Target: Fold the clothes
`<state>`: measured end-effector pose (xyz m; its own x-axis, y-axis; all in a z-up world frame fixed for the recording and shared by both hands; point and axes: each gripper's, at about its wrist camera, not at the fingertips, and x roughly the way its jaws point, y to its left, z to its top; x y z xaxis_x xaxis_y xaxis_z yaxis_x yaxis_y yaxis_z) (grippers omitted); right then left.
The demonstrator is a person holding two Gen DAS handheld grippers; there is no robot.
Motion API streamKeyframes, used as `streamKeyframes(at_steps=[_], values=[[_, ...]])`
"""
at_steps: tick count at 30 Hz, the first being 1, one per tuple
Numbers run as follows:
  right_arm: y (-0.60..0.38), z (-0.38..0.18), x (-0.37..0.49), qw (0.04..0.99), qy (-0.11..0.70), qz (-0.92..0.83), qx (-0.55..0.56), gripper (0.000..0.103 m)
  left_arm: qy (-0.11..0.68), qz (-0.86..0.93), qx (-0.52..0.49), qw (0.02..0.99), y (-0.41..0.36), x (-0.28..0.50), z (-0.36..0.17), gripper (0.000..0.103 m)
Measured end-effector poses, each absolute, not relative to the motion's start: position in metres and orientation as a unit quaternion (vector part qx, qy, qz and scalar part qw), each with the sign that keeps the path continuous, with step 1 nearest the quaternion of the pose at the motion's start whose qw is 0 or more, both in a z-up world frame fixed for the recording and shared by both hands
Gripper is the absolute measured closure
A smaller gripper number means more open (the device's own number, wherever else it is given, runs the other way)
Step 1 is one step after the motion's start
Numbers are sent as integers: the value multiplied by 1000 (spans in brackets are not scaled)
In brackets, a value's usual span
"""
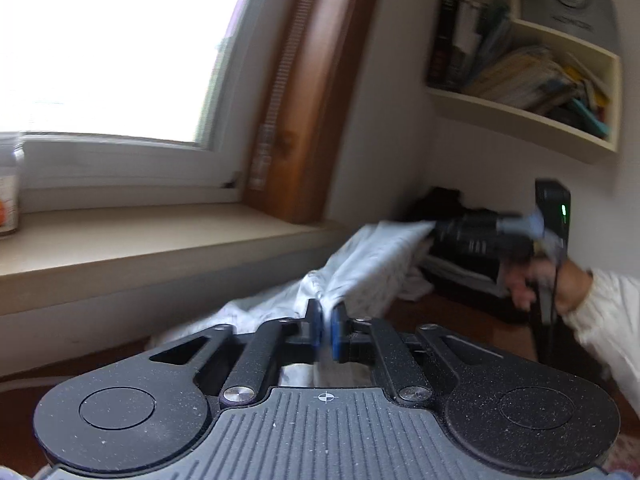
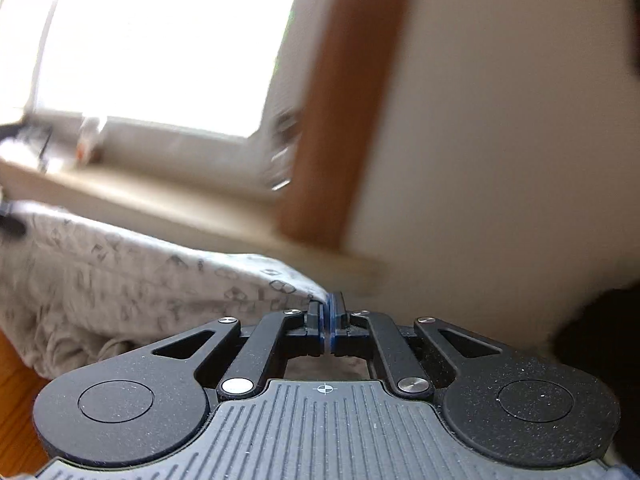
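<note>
White cotton-like cloth, printed with small grey outline figures: one garment [image 2: 132, 280], which we hold raised between both tools, stretched in front of the window sill [image 1: 132, 236].

Left gripper [image 1: 326, 330]: black metal linkage, blue pads [image 1: 316, 322], clamped together on a bunched fold of the garment. Our left view alone shows the fabric running up and rightward to the right gripper [image 1: 434, 229], a blurred black body whose tips pinch the far corner, and the right hand [image 1: 540, 280] in a white sleeve behind it. The same view alone records a cream wall shelf [image 1: 524, 120] stacked with leaning books, a jar [image 1: 9, 192] on the sill, and dark objects in the corner.

Right gripper, own view [image 2: 329, 314]: blue pads pressed nearly flush, a thin edge of cloth caught between them. Only here does the print read clearly; the cloth hangs left in soft folds, creased and slack at its lower edge over a brown wooden surface [image 2: 16, 400]. The background is smeared with motion.

Common to both: bright window [image 1: 108, 40], pale sill, an orange-brown wooden frame post [image 1: 308, 100], smooth and upright.
</note>
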<state>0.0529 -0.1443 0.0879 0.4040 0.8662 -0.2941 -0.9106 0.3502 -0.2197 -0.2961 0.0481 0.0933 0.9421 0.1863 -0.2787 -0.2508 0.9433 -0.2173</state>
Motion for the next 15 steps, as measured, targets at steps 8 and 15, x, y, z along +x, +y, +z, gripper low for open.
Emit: streamKeyframes(at_steps=[8, 15], values=[[-233, 55, 103, 845, 166, 456, -223, 98, 147, 125, -127, 973, 45, -309, 87, 79], [-242, 40, 101, 840, 201, 463, -199, 66, 151, 183, -144, 961, 66, -324, 77, 38]])
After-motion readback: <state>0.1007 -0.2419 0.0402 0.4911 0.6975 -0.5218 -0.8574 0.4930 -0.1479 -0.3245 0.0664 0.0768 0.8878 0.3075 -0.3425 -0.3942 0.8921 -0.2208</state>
